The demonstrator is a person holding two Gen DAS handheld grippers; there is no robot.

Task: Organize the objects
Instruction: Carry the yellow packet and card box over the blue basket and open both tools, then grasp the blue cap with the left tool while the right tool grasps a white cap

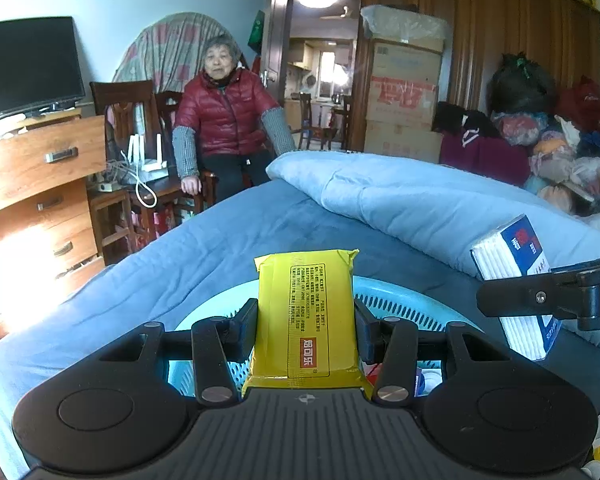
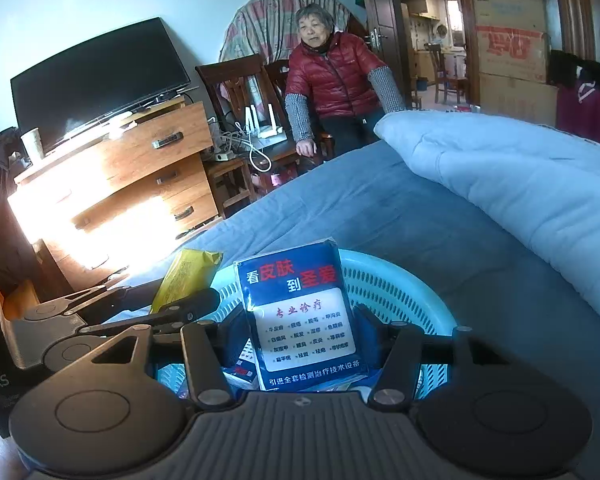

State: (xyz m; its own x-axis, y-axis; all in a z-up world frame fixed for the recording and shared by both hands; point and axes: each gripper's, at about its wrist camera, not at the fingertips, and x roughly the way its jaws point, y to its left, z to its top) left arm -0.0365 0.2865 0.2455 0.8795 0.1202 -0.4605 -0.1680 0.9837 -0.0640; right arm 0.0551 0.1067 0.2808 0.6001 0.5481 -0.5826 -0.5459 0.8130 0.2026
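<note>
Now both packs hang over the basket (image 1: 412, 312).
Left gripper (image 1: 306, 316) pinches the light, crinkly snack pack (image 1: 306, 312) by its sides; right gripper (image 2: 302, 332) clamps the soft tissue pack (image 2: 300, 312).

A glossy yellow foil-like wrapper (image 1: 306, 316) is seen, and a shiny blue plastic-film tissue pack (image 2: 304, 320). The perforated light-blue basket (image 2: 392, 280) looks of smooth plastic; the bedspread (image 1: 204, 248) is of matt cloth, the dresser (image 2: 148, 168) of varnished wood.

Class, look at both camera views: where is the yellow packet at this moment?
The yellow packet is clamped upright in the left gripper, above the light blue basket on the bed. In the right wrist view it sits left of the blue tissue pack.
</note>
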